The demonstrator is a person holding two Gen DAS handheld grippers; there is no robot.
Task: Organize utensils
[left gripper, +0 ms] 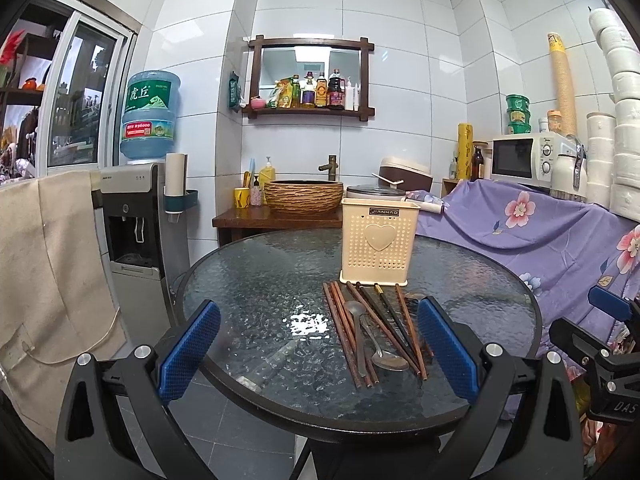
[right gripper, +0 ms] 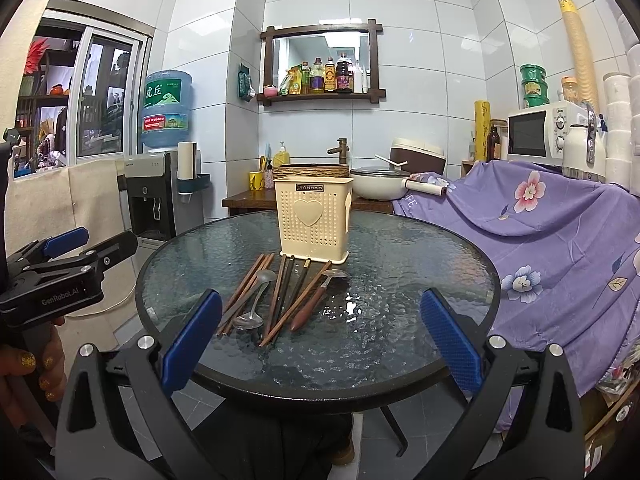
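A cream perforated utensil holder (left gripper: 378, 242) (right gripper: 313, 219) with a heart on its front stands upright on the round glass table (left gripper: 248, 280) (right gripper: 400, 264). In front of it lie several brown and black chopsticks (left gripper: 348, 336) (right gripper: 286, 300), two metal spoons (left gripper: 357, 328) (right gripper: 256, 300) and a wooden-handled spoon (right gripper: 316, 300). My left gripper (left gripper: 318, 354) is open, held above the table's near edge, the pile just inside its right finger. My right gripper (right gripper: 320, 344) is open too, near the front edge, the pile ahead toward its left finger. Neither holds anything.
A purple floral cloth (left gripper: 540, 236) (right gripper: 560, 232) covers the counter at the right, with a microwave (right gripper: 540, 132) and paper rolls. Behind the table are a wooden stand with a basin (left gripper: 304, 196) and a white pot (right gripper: 378, 186). A water dispenser (left gripper: 136, 216) stands left.
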